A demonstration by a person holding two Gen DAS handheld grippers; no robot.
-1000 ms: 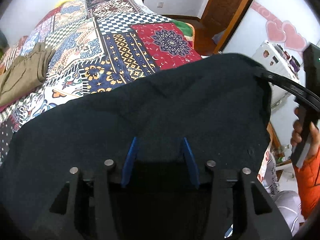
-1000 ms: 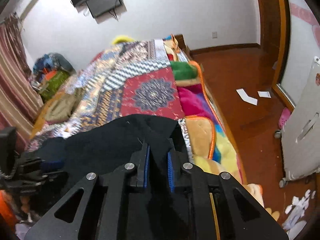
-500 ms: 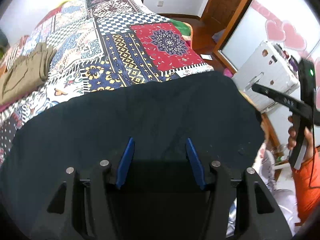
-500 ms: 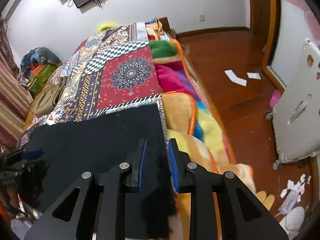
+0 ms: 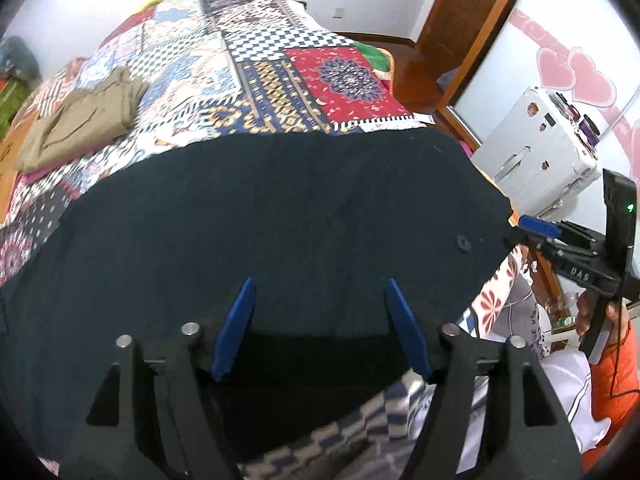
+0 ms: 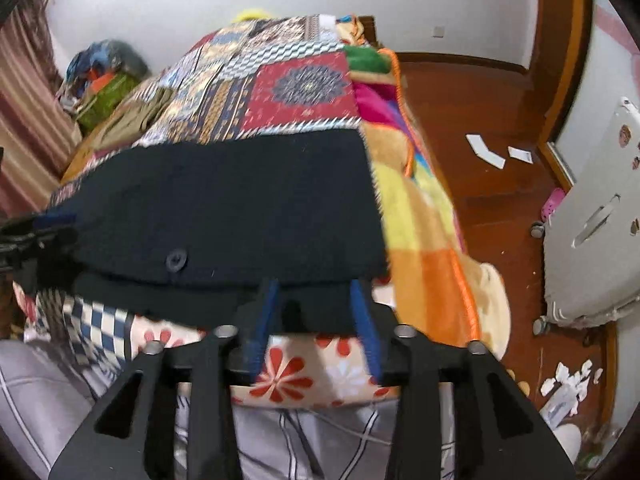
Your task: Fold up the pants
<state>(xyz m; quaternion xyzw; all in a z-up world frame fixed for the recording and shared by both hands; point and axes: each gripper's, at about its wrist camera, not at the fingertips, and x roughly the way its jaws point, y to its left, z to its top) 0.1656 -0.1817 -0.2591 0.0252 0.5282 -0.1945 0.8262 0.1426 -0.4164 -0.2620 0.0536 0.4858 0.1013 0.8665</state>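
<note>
Dark navy cloth right under both tools: pants (image 5: 280,216) spread flat across the near end of the bed (image 5: 280,60), near hem hanging just over the edge.

Nearest, left gripper (image 5: 320,292) with blue pads wide apart and opening, cloth lying between them but not pinched. Same for the right gripper (image 6: 314,292), jaws opening, fabric edge between the pads and no longer clamped.

Risks, judged from this layout:
- Near hem overhanging the bed edge; likely to slide toward the floor if brushed while pulling back.
- Pad catching the soft fabric on withdrawal; would drag the fold out of line or raise a wrinkle.
- Quilt (image 6: 304,84) beneath looking slick and lumpy; layers could creep apart at the next fold.
- Right corner sitting close to the bright blanket edge (image 6: 432,240); little margin for a sideways nudge.

Look of the garment: thick, matte, nearly black, lying in 1 broad rectangle with at least 2 layers visible at the near edge in the right wrist view. 1 dark button (image 6: 176,260) showing near the front. Far edge straight, surface mostly smooth, faint creases only.

Beyond, a folded olive garment (image 5: 80,120) well apart on the bed's far left side.
</note>
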